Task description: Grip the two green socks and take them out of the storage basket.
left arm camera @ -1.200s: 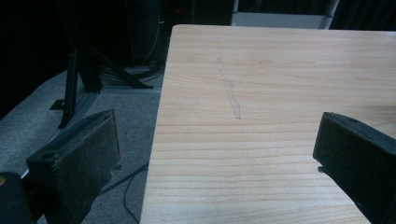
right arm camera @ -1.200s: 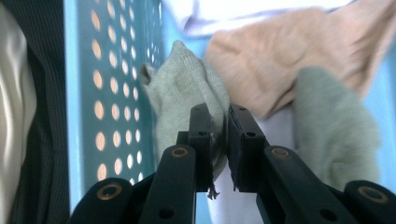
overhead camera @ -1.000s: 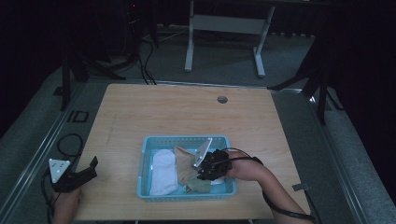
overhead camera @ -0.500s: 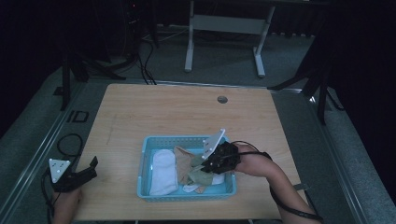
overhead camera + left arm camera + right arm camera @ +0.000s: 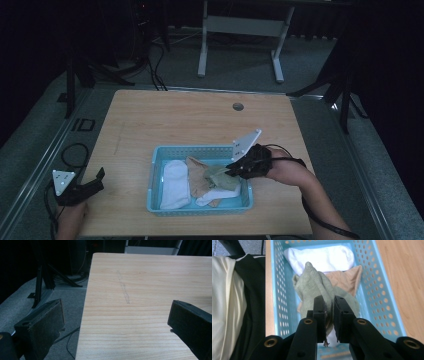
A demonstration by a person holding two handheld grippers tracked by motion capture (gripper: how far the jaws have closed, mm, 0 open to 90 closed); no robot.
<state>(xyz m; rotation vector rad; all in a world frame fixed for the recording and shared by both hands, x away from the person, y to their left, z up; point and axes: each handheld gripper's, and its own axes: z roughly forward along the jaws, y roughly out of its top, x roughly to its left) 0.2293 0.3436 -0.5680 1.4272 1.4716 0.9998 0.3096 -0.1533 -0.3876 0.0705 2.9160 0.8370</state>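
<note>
A light blue perforated basket (image 5: 156,170) (image 5: 372,292) sits near the table's front edge, holding a white sock (image 5: 174,181) (image 5: 322,257), a tan sock (image 5: 199,176) (image 5: 345,277) and a grey-green sock (image 5: 222,178) (image 5: 312,287). My right gripper (image 5: 231,169) (image 5: 329,312) is shut on the grey-green sock, its cloth pinched between the pads and lifted over the basket's right part. My left gripper (image 5: 95,181) (image 5: 115,322) rests at the table's front left corner, jaws wide apart over bare wood.
The wooden table (image 5: 195,120) (image 5: 150,277) has a round cable hole (image 5: 238,106) near its far edge. A table frame (image 5: 240,30) and dark stands are on the floor behind. A person's pale and dark clothing (image 5: 234,307) lies beside the basket.
My right gripper has risen and shifted right with the grey-green sock pulled up out of the pile. The left gripper has stayed in place.
</note>
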